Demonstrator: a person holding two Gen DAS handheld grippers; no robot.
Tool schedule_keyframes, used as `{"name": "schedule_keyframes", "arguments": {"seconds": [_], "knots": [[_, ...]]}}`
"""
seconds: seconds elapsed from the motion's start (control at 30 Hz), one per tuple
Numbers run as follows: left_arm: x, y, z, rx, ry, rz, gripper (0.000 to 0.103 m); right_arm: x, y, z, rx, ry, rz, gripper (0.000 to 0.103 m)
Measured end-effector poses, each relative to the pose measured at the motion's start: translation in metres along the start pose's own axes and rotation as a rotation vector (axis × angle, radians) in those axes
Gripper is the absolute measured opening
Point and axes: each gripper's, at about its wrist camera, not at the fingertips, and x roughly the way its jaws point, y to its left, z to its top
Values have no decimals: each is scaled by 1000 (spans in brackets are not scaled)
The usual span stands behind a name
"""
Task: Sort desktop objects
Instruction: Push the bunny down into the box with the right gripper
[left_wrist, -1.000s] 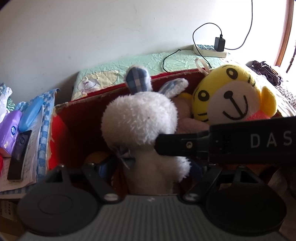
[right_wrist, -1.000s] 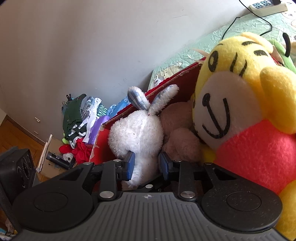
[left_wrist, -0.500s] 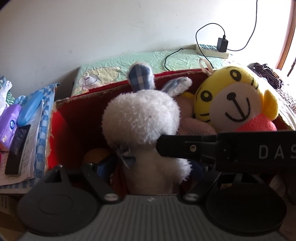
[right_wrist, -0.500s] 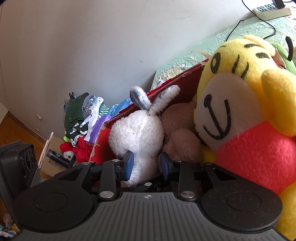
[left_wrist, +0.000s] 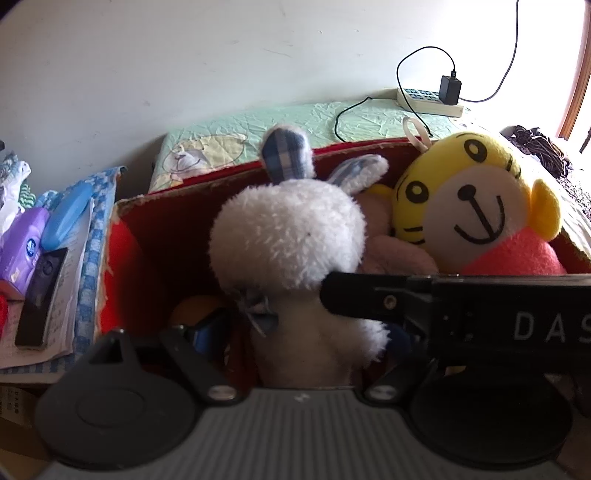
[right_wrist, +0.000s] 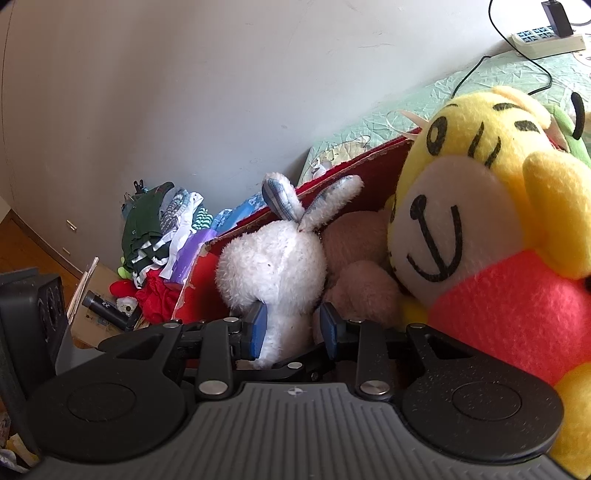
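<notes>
**White rabbit gripped by both grippers at the red box**

Your right gripper (right_wrist: 293, 326) has its two blue pads (right_wrist: 258, 325) pressed against the lower body of the white plush rabbit (right_wrist: 271, 269), one on each side, jaws narrowed onto the fur. The rabbit stands upright, its plaid-lined ears pointing up and to the right.

In your left wrist view the rabbit (left_wrist: 288, 240) fills the middle, rising from between the fingers of your left gripper (left_wrist: 295, 339). A blue pad (left_wrist: 203, 332) shows on the left side, close against the rabbit's body; the right pad is mostly hidden behind the fur and behind the black bar of the other gripper, which crosses from the right and touches the rabbit near its neck. The left jaws look closed on the toy as well.

The rabbit sits at the near edge of the red cardboard box (left_wrist: 155, 236). To its right in the box lies a pinkish-brown plush (right_wrist: 358, 266), touching the rabbit, and further right the yellow tiger plush (left_wrist: 476, 206) in its pink-red top, leaning against the box's right side.

Beyond the box, far side, a green crinkled cover (left_wrist: 295, 122) carries a power strip (left_wrist: 428, 99) with a black charger plugged in. To the left of the box lie a purple pack (left_wrist: 22, 247), a blue case (left_wrist: 66, 214) and a black remote (left_wrist: 40, 299) on papers.
</notes>
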Motion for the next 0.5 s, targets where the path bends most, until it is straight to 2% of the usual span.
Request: {"name": "schedule_keyframes", "arguments": {"seconds": [0.2,0.5], "knots": [[0,0,0,7,-1,5,90,-8,6,-4,-43,-10,-38,33],[-2,-2,-1,22,-6,39,93,-23,0,-9,11,-38,-45,34]]}}
